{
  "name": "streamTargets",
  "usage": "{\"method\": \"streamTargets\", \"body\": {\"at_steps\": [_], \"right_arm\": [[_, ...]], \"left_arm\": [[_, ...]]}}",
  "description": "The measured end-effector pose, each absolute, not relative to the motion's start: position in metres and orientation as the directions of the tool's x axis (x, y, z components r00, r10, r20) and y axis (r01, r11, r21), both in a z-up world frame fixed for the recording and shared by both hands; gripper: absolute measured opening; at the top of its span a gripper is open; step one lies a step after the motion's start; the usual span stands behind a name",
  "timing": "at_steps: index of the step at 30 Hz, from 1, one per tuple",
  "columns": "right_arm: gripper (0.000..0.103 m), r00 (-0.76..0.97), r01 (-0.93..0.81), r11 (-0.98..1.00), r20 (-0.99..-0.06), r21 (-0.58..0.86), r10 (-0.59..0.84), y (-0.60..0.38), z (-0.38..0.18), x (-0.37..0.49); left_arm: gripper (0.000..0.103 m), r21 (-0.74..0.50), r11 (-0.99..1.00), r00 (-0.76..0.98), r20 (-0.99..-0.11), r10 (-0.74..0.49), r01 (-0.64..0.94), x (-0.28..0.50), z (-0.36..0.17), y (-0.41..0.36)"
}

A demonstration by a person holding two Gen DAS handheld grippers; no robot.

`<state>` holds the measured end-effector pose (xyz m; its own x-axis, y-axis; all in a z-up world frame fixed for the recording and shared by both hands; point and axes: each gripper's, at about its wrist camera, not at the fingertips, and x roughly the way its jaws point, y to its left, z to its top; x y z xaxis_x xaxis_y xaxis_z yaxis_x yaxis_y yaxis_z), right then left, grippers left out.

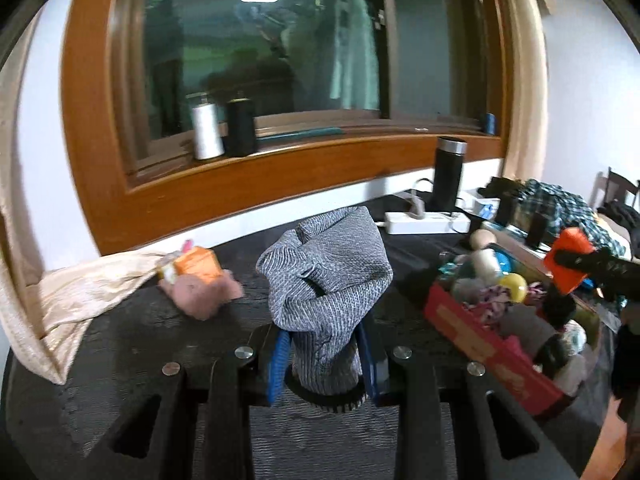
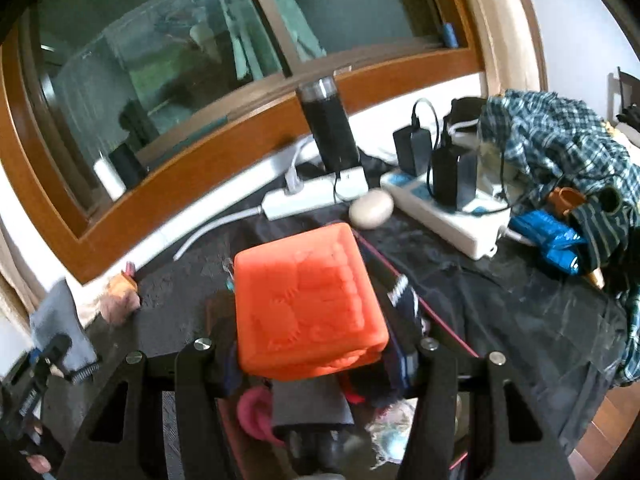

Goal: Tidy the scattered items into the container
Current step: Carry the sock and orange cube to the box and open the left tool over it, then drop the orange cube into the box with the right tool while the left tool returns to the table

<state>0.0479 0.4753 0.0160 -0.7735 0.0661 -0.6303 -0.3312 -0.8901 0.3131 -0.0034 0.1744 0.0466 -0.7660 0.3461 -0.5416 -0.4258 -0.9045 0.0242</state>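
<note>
My left gripper (image 1: 325,356) is shut on a grey knitted sock (image 1: 326,280), which stands up between its blue-padded fingers above the dark table. My right gripper (image 2: 316,354) is shut on an orange embossed cube (image 2: 306,300), held over the red cardboard box (image 1: 492,350); that cube (image 1: 570,260) also shows at the right of the left wrist view. The box holds several items: balls, a wooden egg, cloth scraps. A pink plush toy (image 1: 200,290) and a small orange carton (image 1: 198,266) lie at the table's left.
A black flask (image 2: 330,124), white power strips (image 2: 444,212) with chargers, a beige egg shape (image 2: 370,208) and a plaid shirt (image 2: 560,136) crowd the table's back right. Thread spools (image 1: 222,128) stand on the wooden window sill. A cream curtain (image 1: 76,300) drapes onto the left edge.
</note>
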Motion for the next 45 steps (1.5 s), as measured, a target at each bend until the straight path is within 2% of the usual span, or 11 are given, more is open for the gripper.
{"method": "streamTargets", "body": {"at_steps": [11,20,21,22,24,31,35,38,41,43,45], "right_arm": [[0.061,-0.749,-0.215,-0.964,-0.66,0.157,0.059,0.456,0.003,0.046],[0.061,-0.795,-0.228,-0.941,-0.605,0.25,0.032,0.478,0.006,0.07],[0.061,-0.802,-0.228,-0.937,-0.597,0.264,0.027,0.48,0.007,0.073],[0.061,-0.808,-0.226,-0.935,-0.588,0.275,0.022,0.482,0.008,0.076],[0.061,-0.829,-0.215,-0.932,-0.559,0.29,0.017,0.481,0.016,0.081],[0.061,-0.883,-0.143,-0.941,-0.469,0.308,-0.019,0.467,0.046,0.081],[0.061,-0.851,-0.139,-0.952,-0.525,0.273,-0.027,0.458,0.033,0.059],[0.062,-0.781,-0.197,-0.96,-0.624,0.2,0.031,0.456,0.007,0.039],[0.066,-0.773,-0.244,-0.947,-0.632,0.207,0.06,0.461,0.006,0.042],[0.08,-0.772,-0.272,-0.937,-0.631,0.219,0.077,0.464,0.007,0.047],[0.08,-0.785,-0.287,-0.935,-0.61,0.209,0.104,0.463,0.017,0.053]], "left_arm": [[0.032,-0.148,-0.775,-0.576,-0.587,0.569,-0.614,-0.018,0.054,0.264],[0.033,-0.199,-0.725,-0.44,-0.679,0.587,-0.66,-0.051,0.025,0.335],[0.038,-0.181,-0.735,-0.443,-0.696,0.565,-0.654,-0.053,0.02,0.341],[0.052,-0.169,-0.742,-0.45,-0.701,0.553,-0.648,-0.055,0.016,0.342],[0.06,-0.151,-0.756,-0.467,-0.705,0.534,-0.637,-0.057,0.008,0.342],[0.06,-0.201,-0.783,-0.493,-0.678,0.545,-0.589,-0.066,0.018,0.315],[0.06,-0.212,-0.787,-0.509,-0.66,0.552,-0.579,-0.066,0.026,0.3],[0.06,-0.201,-0.795,-0.528,-0.652,0.545,-0.573,-0.062,0.029,0.288],[0.081,-0.193,-0.804,-0.547,-0.643,0.536,-0.562,-0.06,0.032,0.275],[0.081,-0.188,-0.811,-0.559,-0.638,0.53,-0.554,-0.058,0.033,0.266],[0.081,-0.183,-0.817,-0.571,-0.632,0.524,-0.547,-0.057,0.035,0.258]]}}
